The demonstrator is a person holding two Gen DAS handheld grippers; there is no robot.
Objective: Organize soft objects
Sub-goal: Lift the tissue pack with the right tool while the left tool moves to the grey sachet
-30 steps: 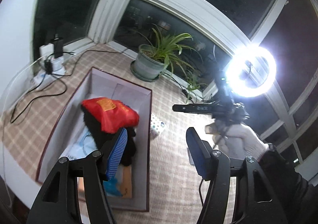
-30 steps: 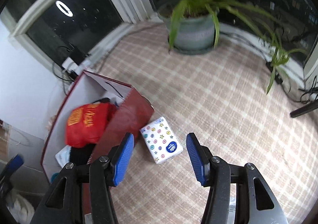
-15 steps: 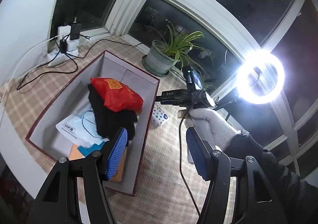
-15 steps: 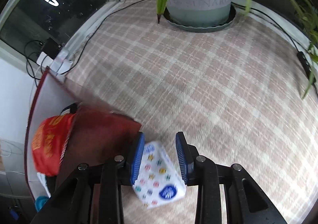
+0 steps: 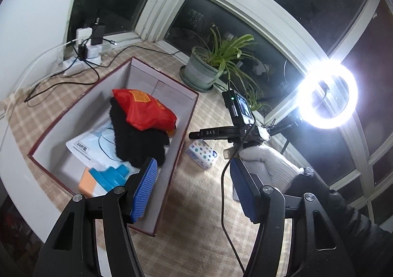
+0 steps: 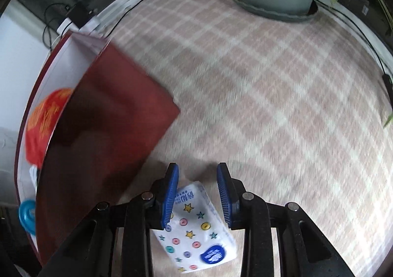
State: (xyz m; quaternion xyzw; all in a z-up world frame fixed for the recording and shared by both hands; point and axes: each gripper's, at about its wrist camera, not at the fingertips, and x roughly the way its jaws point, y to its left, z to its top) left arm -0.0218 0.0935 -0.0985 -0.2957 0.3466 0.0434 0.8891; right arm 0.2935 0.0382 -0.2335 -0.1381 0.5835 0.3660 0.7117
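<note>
Reading "DAS" on my right gripper (image 5: pixel 203 132), I saw its jaws narrowed around the star-printed tissue pack (image 6: pixel 194 225), one pad touching; a firm grip I couldn't confirm. My left gripper (image 5: pixel 194 191) hung released. The pack lay on checked cloth (image 6: pixel 245 80) beside the maroon box (image 5: pixel 176 154), nearer than before.

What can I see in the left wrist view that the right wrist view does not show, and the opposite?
Only the left wrist view: the ring light, the gloved hand, the black cloth under the red bag, and the open left gripper.
Only the right wrist view: the right gripper with its blue fingers on either side of the tissue pack.
Both: the tissue pack beside the box, the red bag inside it, and the potted plant.
</note>
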